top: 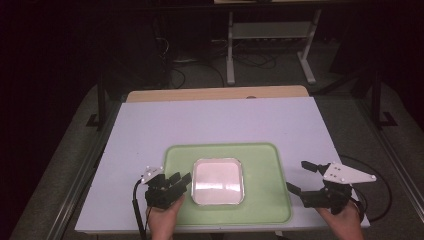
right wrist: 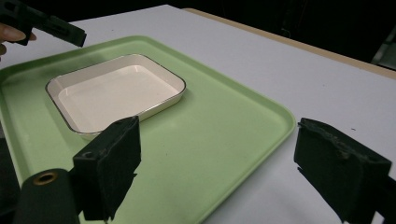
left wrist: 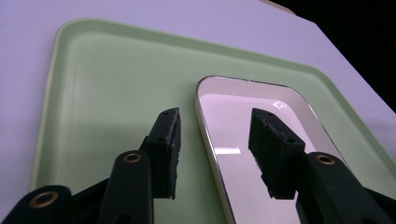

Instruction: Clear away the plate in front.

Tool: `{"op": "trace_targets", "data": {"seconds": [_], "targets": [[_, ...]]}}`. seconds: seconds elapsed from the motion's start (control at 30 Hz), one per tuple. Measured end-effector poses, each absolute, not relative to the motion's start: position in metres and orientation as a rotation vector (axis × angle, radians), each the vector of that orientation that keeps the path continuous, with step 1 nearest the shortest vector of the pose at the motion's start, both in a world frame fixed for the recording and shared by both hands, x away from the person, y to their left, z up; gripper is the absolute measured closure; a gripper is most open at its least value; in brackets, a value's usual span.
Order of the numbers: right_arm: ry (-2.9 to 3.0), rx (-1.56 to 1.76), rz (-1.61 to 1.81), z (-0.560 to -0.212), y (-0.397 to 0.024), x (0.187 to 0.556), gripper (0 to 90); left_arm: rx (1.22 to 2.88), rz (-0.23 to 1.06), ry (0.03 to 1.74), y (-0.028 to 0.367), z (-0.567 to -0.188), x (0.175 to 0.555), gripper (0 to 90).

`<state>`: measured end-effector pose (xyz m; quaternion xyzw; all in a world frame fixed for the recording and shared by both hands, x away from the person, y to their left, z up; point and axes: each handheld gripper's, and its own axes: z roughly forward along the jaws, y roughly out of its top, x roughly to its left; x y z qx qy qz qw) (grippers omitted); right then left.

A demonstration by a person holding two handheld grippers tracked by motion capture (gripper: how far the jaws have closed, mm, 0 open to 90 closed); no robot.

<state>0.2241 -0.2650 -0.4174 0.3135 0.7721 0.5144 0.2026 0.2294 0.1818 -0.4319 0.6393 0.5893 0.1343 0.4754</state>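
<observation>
From the high view, a green tray (top: 265, 165) lies on the white tabletop (top: 210, 122) near the person's edge, and a white dish (top: 218, 181) with a thin metallic rim sits in the tray's middle, slightly nearer its left side. The dish is close to square, a little longer front to back. The left gripper (top: 176, 182) hovers at the tray's left edge, its fingers pointing right toward the dish's left rim and just beside it. The right gripper (top: 303, 176) hangs over the tray's right edge, fingers spread wide, well apart from the dish. The left is plainly nearer.

In the left gripper view, the fingers (left wrist: 168, 151) stand partly open and hold nothing. The dish's near rim (left wrist: 208, 140) runs up between them, one finger over the tray floor (left wrist: 107, 88) outside the dish and the other over the dish's inside; whether either touches cannot be told. A close on that rim looks like the likely next move.

In the right gripper view, the fingers (right wrist: 114, 163) are wide open and empty, straddling the tray's rim (right wrist: 261, 140). The dish (right wrist: 116, 91) lies ahead and to the left, with the left gripper (right wrist: 44, 23) beyond it.
</observation>
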Motion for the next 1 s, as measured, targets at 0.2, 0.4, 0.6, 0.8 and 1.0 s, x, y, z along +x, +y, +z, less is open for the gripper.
{"op": "trace_targets", "data": {"seconds": [0.2,0.4,0.6,0.8,1.0], "targets": [[2.16,0.881,1.431,-0.418,-0.264,0.225,13.9,1.595,0.343,1.374,0.185,-0.429,0.229,46.3],[2.163,0.883,1.43,-0.419,-0.262,0.227,13.9,1.628,0.358,1.308,0.188,-0.425,0.228,40.4],[2.164,0.893,1.429,-0.42,-0.263,0.229,13.9,1.66,0.371,1.241,0.195,-0.422,0.226,34.4],[2.158,0.903,1.425,-0.42,-0.265,0.228,13.8,1.685,0.404,1.187,0.204,-0.419,0.219,30.0],[2.156,0.898,1.424,-0.42,-0.264,0.227,13.8,1.755,0.43,1.146,0.208,-0.415,0.218,26.9]]}}
